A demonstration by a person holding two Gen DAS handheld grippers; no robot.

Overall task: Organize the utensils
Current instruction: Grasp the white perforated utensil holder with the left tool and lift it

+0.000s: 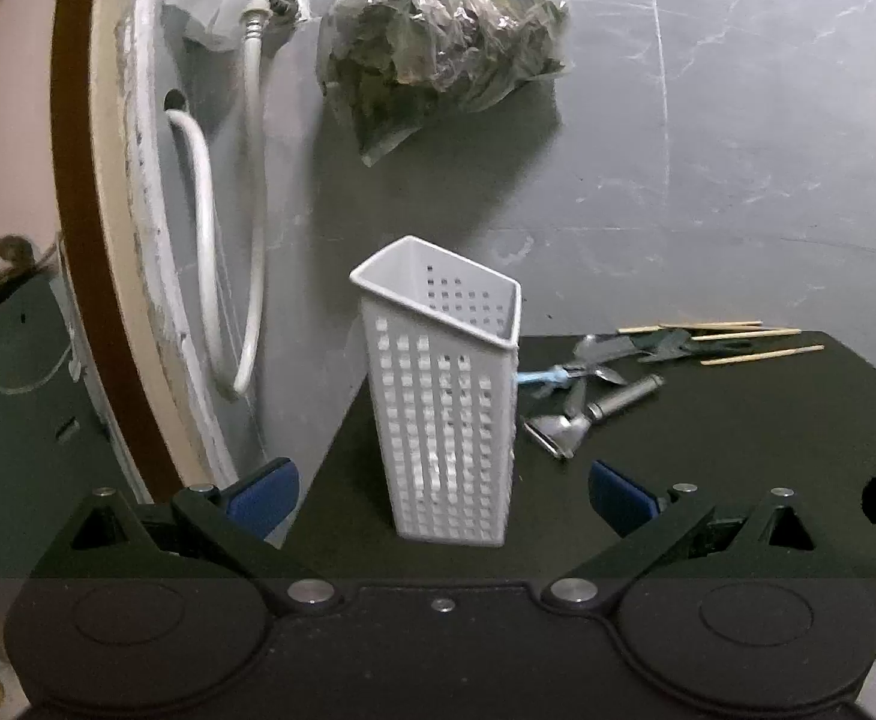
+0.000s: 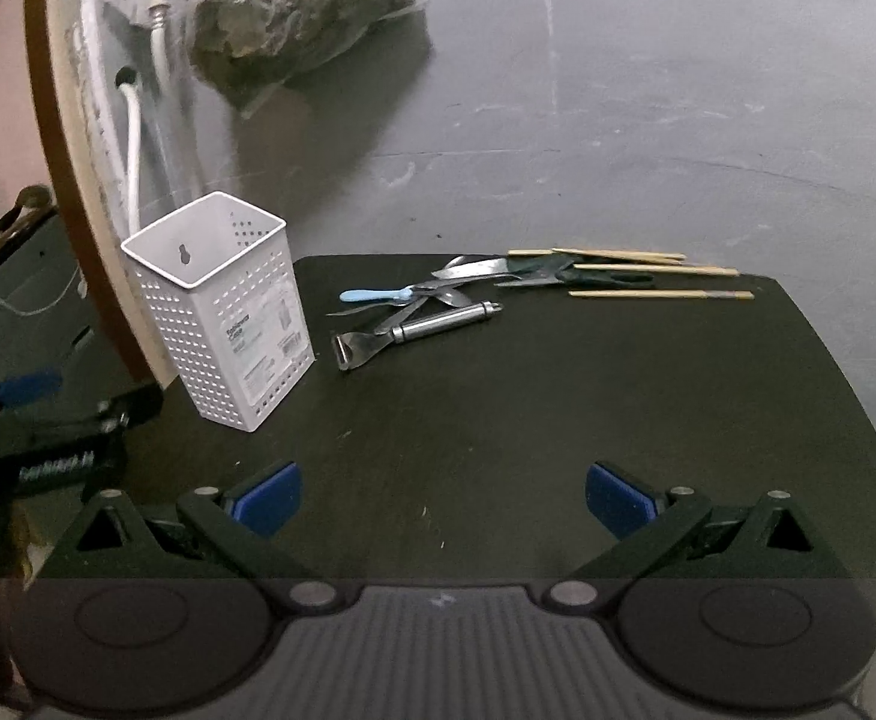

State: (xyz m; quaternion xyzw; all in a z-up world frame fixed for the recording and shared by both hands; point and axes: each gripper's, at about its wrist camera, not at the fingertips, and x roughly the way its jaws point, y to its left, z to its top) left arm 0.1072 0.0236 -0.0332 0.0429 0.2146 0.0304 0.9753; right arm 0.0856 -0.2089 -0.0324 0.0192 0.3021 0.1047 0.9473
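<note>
Standing on the dark table (image 2: 498, 420): one white perforated utensil holder (image 2: 228, 312). Lying beyond it: four wooden chopsticks (image 2: 660, 294), one steel peeler (image 2: 414, 327), one blue-handled utensil (image 2: 372, 296), several overlapping spoons (image 2: 474, 267), number uncertain.

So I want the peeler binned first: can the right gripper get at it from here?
Probably yes: the right gripper is open, and bare table lies between it and the peeler.

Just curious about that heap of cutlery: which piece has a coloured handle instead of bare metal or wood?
The small spoon with the light-blue plastic handle, lying nearest the white perforated holder; the rest look steel, dark or wooden.
</note>
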